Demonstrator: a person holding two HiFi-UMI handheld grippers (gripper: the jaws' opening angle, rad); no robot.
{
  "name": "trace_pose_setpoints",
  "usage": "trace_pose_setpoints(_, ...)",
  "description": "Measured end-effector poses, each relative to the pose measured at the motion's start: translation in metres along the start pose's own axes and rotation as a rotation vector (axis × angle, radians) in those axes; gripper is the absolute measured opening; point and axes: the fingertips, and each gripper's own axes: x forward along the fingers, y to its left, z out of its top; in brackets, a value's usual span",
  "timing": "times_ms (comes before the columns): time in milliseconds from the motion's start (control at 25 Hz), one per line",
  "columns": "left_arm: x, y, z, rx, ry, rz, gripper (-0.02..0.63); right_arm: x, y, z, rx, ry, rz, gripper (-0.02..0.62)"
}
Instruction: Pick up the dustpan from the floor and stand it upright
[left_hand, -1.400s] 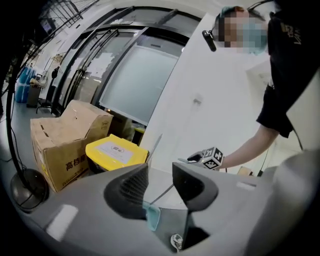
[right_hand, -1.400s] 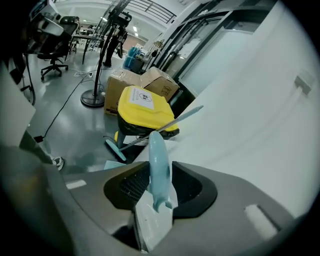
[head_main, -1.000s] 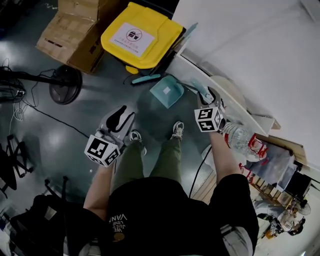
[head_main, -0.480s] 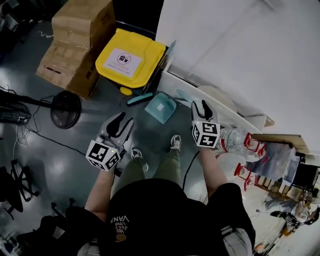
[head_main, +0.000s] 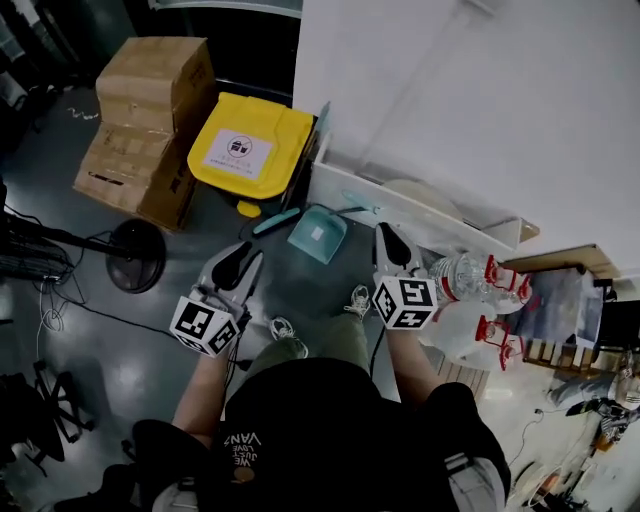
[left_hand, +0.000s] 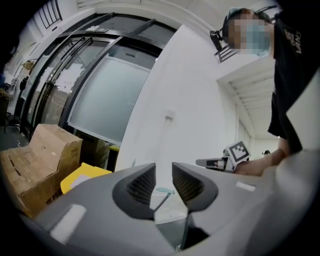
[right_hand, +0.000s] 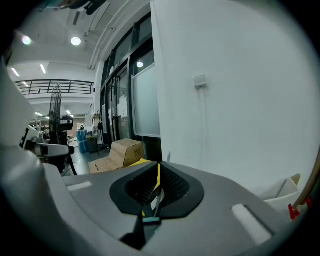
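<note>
Two grippers are hovering above the floor, and neither is carrying anything. The right gripper (head_main: 388, 237) is showing its jaws drawn almost together, leaving only a thin slit with nothing in it; those jaws have just been closing. One second ago this gripper was reaching down at the dustpan's handle with its jaws wide. It is now sitting higher and nearer the operator, well apart from the dustpan (head_main: 318, 234). The left gripper (head_main: 243, 258) is holding its jaws moderately apart, also around nothing, and it is likewise sitting higher than before.

The dustpan is resting on the floor at 12 o'clock from the operator's shoes. Its pan is facing the head camera, and its handle (head_main: 356, 206) is running toward 1 o'clock, up to the white ledge (head_main: 420, 225) at the foot of the wall. In the left gripper view the handle's teal end is showing raised above the pan. Whether it is touching the ledge is not resolving. A teal brush (head_main: 274, 222) is lying at the dustpan's 10 o'clock, with the yellow bin (head_main: 250, 150) beyond it at 11 o'clock.

The release and withdrawal are indicating that the placing step is over. The dustpan is apparently standing unaided, so the task is probably complete, provided it is not sliding.
</note>
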Motion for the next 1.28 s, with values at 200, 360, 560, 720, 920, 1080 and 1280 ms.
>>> trace_pose_setpoints(200,-0.007,-0.016,0.013,0.006,-0.003,-0.052,0.126,-0.029,0.018,0.004,0.04,-0.014,0.012,0.003)
trace_pose_setpoints(360,-0.009,-0.027,0.017,0.01,-0.016,-0.078,0.102,-0.052,0.028,0.004,0.067,-0.023,0.029,0.003)
trace_pose_setpoints(560,-0.014,-0.046,0.02,0.01,-0.026,-0.087,0.056,-0.082,0.036,0.001,0.051,-0.015,0.069,0.002)
trace_pose_setpoints(720,-0.022,-0.066,0.019,0.023,-0.023,-0.106,0.054,-0.109,0.04,0.001,0.047,-0.022,0.077,0.002)
trace_pose_setpoints(920,-0.049,-0.101,0.016,0.034,-0.026,-0.119,0.054,-0.155,0.047,-0.005,0.068,-0.031,0.083,0.002)
trace_pose_setpoints(1080,-0.069,-0.13,0.016,0.041,-0.018,-0.135,0.054,-0.189,0.049,-0.004,0.071,-0.056,0.074,0.002)
trace_pose_setpoints(1280,-0.099,-0.162,0.012,0.076,-0.027,-0.15,0.054,-0.234,0.058,-0.007,0.074,-0.085,0.075,0.002)
